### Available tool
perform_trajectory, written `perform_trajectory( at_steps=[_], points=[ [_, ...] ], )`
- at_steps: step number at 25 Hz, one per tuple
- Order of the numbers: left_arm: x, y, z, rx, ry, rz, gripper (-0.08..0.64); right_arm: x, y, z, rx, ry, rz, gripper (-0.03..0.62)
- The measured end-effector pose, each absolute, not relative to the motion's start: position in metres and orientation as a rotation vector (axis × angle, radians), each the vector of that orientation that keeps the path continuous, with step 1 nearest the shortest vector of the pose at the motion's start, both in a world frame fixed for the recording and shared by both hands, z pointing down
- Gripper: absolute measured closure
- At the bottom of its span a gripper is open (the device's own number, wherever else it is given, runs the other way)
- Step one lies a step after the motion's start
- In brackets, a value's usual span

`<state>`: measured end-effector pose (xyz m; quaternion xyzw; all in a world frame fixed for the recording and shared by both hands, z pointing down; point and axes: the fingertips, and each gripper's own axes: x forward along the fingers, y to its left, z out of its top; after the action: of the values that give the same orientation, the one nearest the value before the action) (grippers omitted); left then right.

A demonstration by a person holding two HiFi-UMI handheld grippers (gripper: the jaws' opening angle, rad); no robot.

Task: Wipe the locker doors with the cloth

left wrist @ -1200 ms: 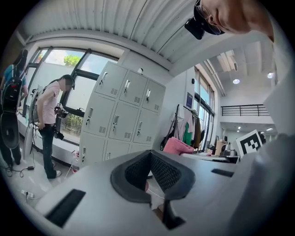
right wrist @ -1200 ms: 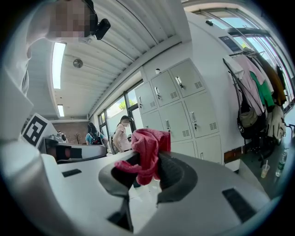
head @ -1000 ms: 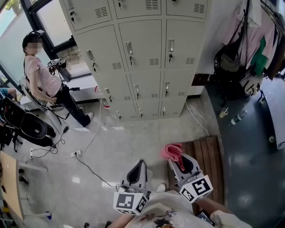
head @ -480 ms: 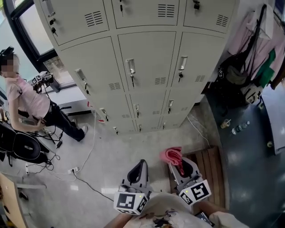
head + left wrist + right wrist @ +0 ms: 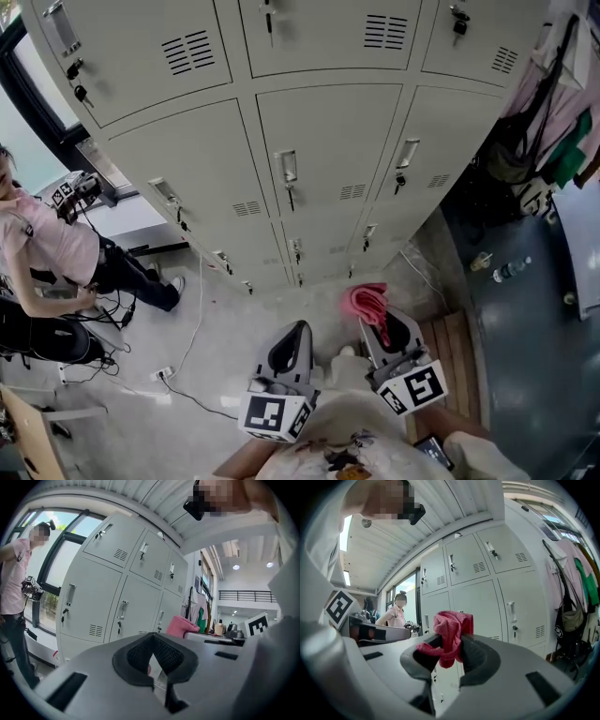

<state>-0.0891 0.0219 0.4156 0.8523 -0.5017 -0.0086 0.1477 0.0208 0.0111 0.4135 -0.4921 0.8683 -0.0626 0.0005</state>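
A bank of pale grey locker doors fills the upper head view, each with a handle, key and vent slots; the lockers also stand ahead in the right gripper view. My right gripper is shut on a bunched pink cloth, which sticks up from its jaws and is the pink cloth seen close up. My left gripper sits beside it, shut, holding nothing; in its own view the left gripper shows closed pads. Both grippers are short of the lockers.
A person in a pink top stands at the left by the window, with cables across the floor. Bags and clothes hang at the right. A wooden pallet lies at my right; bottles stand on the dark floor.
The view has closed in on the lockers, which now look larger and nearer. Both grippers keep their pose, the cloth still in the right one.
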Motion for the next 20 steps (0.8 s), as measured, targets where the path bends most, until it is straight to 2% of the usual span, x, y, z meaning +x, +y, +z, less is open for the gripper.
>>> perform_trajectory(
  at_steps=[20],
  points=[
    [-0.092, -0.085, 0.369, 2.405, -1.626, -0.102, 0.554, -0.059, -0.184, 0.318, -1.183, 2.877, -0.045, 0.495]
  ],
)
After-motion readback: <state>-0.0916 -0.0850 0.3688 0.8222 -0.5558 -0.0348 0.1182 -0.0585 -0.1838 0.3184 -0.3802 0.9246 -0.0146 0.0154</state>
